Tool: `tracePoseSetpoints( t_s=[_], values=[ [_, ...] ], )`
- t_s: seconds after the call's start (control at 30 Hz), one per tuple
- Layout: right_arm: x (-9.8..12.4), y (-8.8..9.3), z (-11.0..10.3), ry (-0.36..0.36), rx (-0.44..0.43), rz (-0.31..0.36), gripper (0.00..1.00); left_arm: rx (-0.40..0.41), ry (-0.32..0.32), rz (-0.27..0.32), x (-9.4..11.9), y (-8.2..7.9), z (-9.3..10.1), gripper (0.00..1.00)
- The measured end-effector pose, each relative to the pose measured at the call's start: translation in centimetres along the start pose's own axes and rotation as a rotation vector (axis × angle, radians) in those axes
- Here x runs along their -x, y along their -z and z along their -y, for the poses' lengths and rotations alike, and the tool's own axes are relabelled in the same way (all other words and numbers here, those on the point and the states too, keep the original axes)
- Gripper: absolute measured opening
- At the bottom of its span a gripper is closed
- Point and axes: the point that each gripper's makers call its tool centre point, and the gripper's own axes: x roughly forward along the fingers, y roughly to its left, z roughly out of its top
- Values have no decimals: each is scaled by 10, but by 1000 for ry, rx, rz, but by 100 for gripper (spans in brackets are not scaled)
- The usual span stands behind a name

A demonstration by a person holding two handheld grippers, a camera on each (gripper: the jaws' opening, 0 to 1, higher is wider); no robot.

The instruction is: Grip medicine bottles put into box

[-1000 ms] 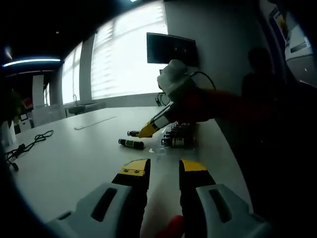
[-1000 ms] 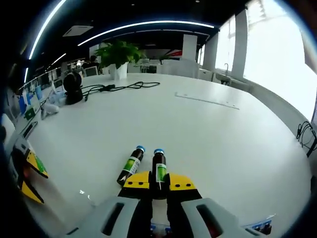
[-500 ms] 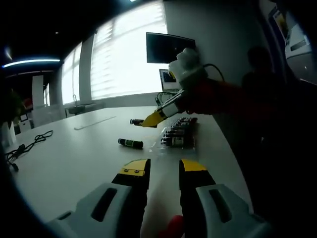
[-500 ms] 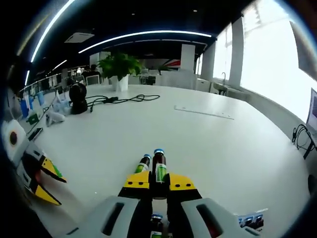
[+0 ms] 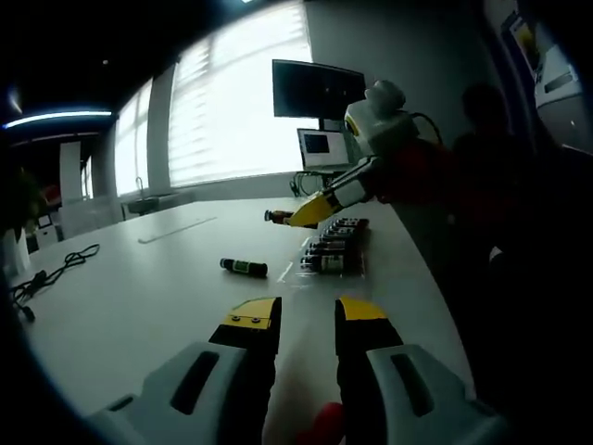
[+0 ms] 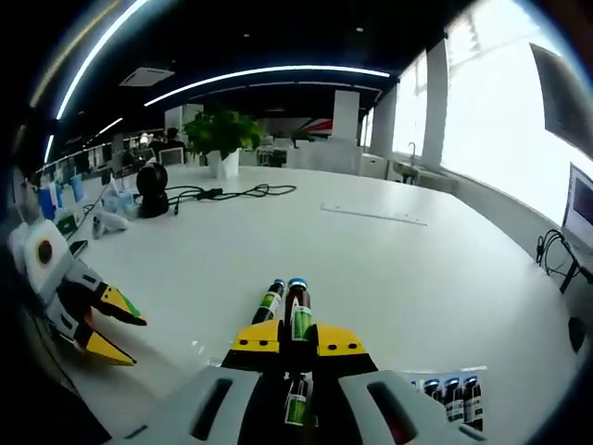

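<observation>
In the right gripper view my right gripper (image 6: 296,336) is shut on a dark medicine bottle (image 6: 297,311) with a green label and blue cap, held above the table. A second bottle (image 6: 271,301) lies on the white table (image 6: 389,269) just left of it. The clear box (image 6: 456,397) holding several bottles sits low at the right. In the left gripper view my left gripper (image 5: 306,313) stands open over the table, nothing between its jaws. Ahead of it lies the loose bottle (image 5: 244,268), with the box (image 5: 335,250) to its right. The right gripper (image 5: 301,216) hovers above the box with the held bottle (image 5: 274,216).
A potted plant (image 6: 220,130), a black cable (image 6: 227,191) and a round black device (image 6: 153,186) stand at the far side of the table. The left gripper (image 6: 119,330) shows at the left edge. A monitor (image 5: 317,89) hangs on the wall behind the box.
My right gripper has lifted the bottle off the table and carried it up and toward the box. The second bottle stays on the table. The left gripper has not moved.
</observation>
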Motion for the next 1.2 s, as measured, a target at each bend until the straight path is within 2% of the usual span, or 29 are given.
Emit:
tracePoseSetpoints(
  t_s=[0.37, 0.67, 0.97, 1.2],
  values=[
    [12, 13, -8, -8, -27, -7, 6, 5, 10, -5, -1, 2, 2, 17],
    [21, 23, -24, -17, -43, -13, 6, 6, 10, 0, -1, 2, 3, 17],
    [28, 27, -33, -14, -66, -5, 6, -3, 8, 7, -1, 0, 3, 16],
    [27, 35, -41, 4, -42, -32, 6, -3, 15, 5, -1, 0, 6, 16]
  ],
)
